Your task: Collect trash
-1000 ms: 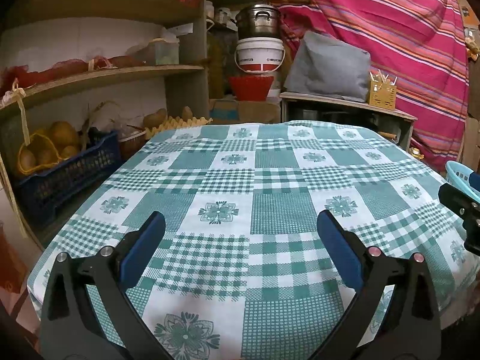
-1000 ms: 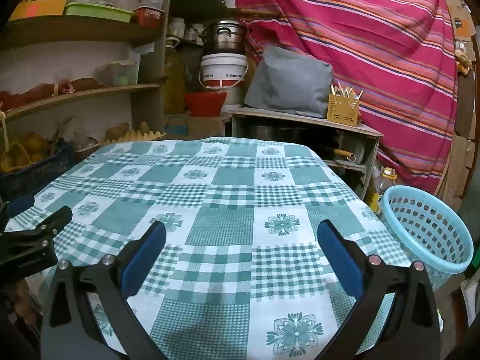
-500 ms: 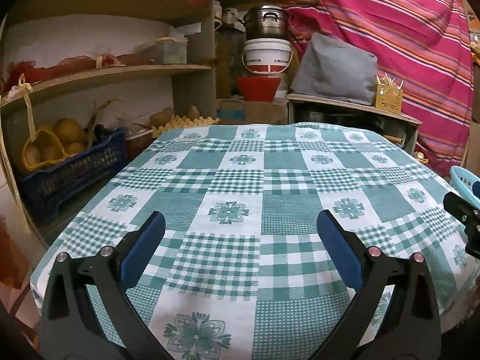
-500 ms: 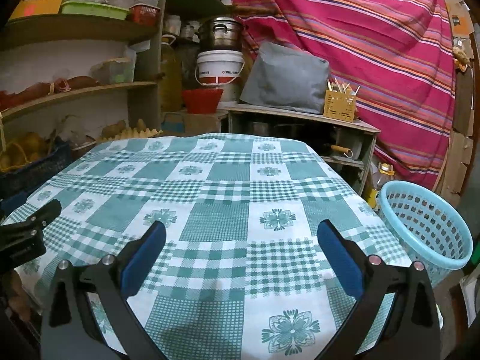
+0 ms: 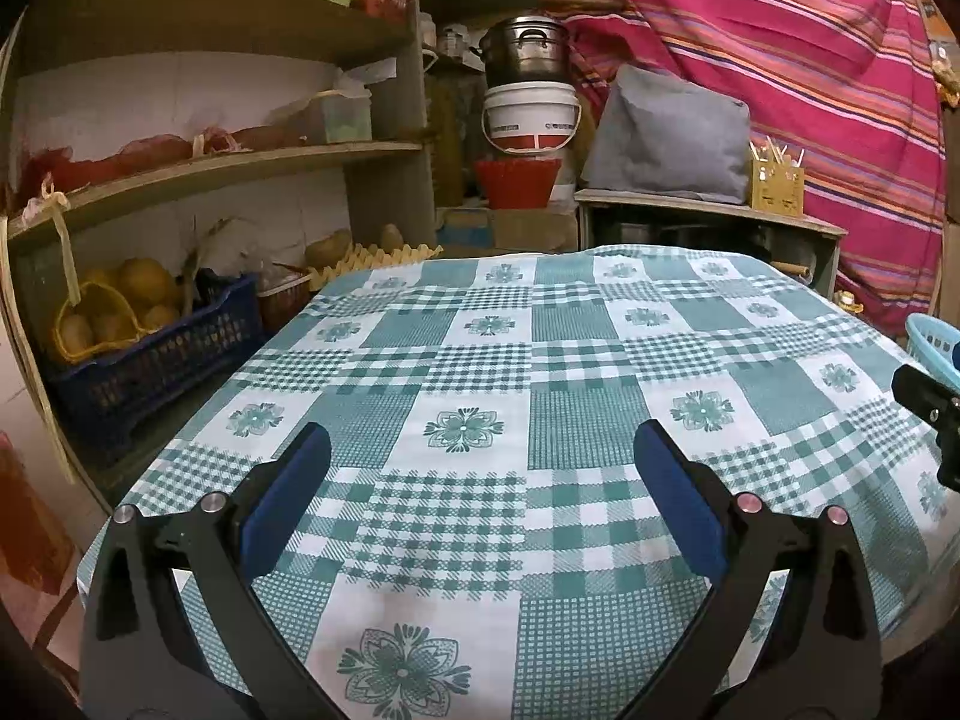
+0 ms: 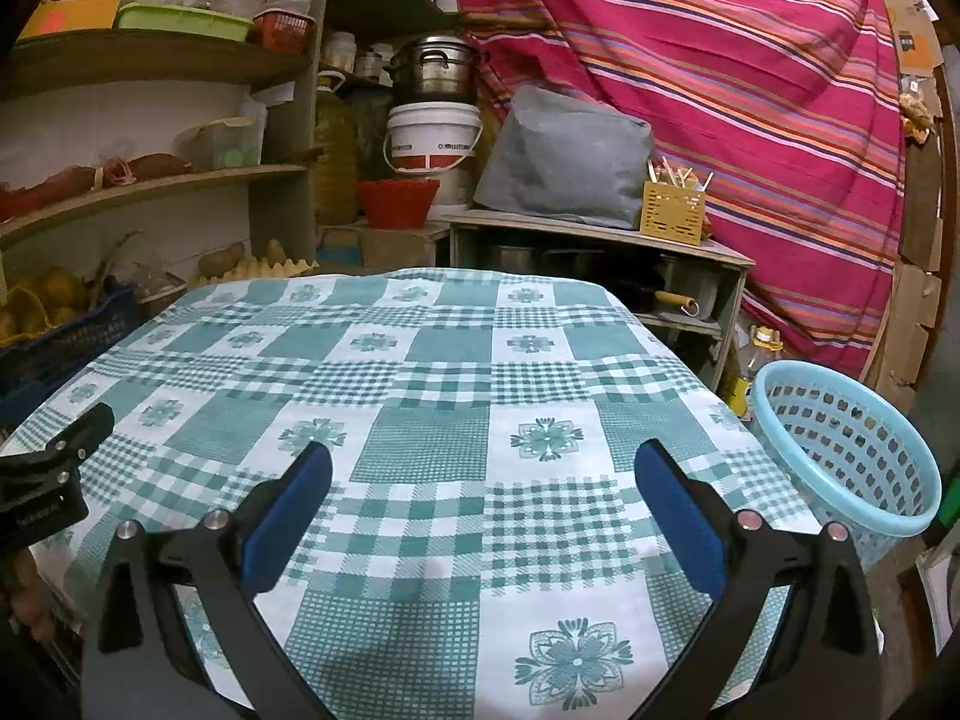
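Note:
A table under a green-and-white checked cloth (image 5: 540, 360) (image 6: 432, 396) fills both wrist views; no trash shows on it. My left gripper (image 5: 480, 456) hangs open over the table's near edge, nothing between its blue pads. My right gripper (image 6: 480, 468) is open too, over the near right part of the cloth. A light blue plastic basket (image 6: 840, 450) stands on the floor just right of the table, its rim peeking in at the right edge of the left wrist view (image 5: 930, 336). Each gripper's black body shows at the edge of the other's view.
Wooden shelves (image 5: 210, 168) line the left wall, with a blue crate (image 5: 144, 360) of produce below. Behind the table stand a low cabinet (image 6: 600, 240) with a grey cushion (image 6: 564, 156), a white bucket (image 6: 432, 138) and a striped pink curtain (image 6: 720, 60).
Both grippers have drawn back slightly from the table and stayed open; the table looks a little farther off in both views.

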Tool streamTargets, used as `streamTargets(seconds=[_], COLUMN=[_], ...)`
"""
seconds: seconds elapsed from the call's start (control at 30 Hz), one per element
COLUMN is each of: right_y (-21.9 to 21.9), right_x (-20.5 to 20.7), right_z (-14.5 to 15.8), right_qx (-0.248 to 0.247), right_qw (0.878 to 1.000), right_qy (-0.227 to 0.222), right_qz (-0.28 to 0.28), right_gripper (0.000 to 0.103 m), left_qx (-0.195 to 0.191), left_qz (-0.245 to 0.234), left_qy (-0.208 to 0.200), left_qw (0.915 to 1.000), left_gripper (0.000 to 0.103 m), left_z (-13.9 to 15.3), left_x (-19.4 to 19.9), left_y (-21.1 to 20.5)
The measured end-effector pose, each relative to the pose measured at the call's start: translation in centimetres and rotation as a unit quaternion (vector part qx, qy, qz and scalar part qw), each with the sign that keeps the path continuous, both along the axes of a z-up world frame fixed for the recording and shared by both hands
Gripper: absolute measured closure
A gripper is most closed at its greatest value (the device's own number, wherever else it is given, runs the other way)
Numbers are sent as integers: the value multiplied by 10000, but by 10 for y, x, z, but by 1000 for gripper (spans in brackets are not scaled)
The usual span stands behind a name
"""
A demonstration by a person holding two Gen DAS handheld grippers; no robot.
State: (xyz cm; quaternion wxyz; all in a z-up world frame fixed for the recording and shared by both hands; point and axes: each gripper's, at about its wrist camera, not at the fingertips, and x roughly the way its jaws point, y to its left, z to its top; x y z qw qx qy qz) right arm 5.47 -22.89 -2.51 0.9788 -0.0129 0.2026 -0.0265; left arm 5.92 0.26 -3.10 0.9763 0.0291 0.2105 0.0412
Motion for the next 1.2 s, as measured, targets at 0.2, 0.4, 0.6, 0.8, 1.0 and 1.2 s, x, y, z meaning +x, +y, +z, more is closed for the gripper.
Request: streamTargets(seconds=[0.2, 0.4, 0.6, 0.8, 1.0, 1.2], right_y=[0, 0, -2, -4, -5, -5], right_x=[0, 1, 1, 2, 2, 2], right_z=[0, 1, 1, 3, 3, 2], right_qx=[7, 10, -8, -11, -12, -48], right_qw=[10000, 10000, 10000, 10000, 9999, 9999], right_qy=[3, -5, -26, -30, -42, -61], right_qz=[0, -7, -44, -89, -123, -151], right_gripper=[4, 4, 4, 4, 4, 4], left_qx=[-22, -39, -47, -39, -57, -51], left_qz=[5, 21, 9, -29, -48, -75], left_qy=[14, 39, 44, 53, 37, 33], left_qw=[10000, 10000, 10000, 10000, 10000, 10000], left_gripper=[5, 5, 5, 5, 5, 5], left_z=[0, -2, -1, -2, 0, 1], left_x=[1, 1, 1, 1, 0, 0], left_y=[-1, -2, -2, -7, -10, -13])
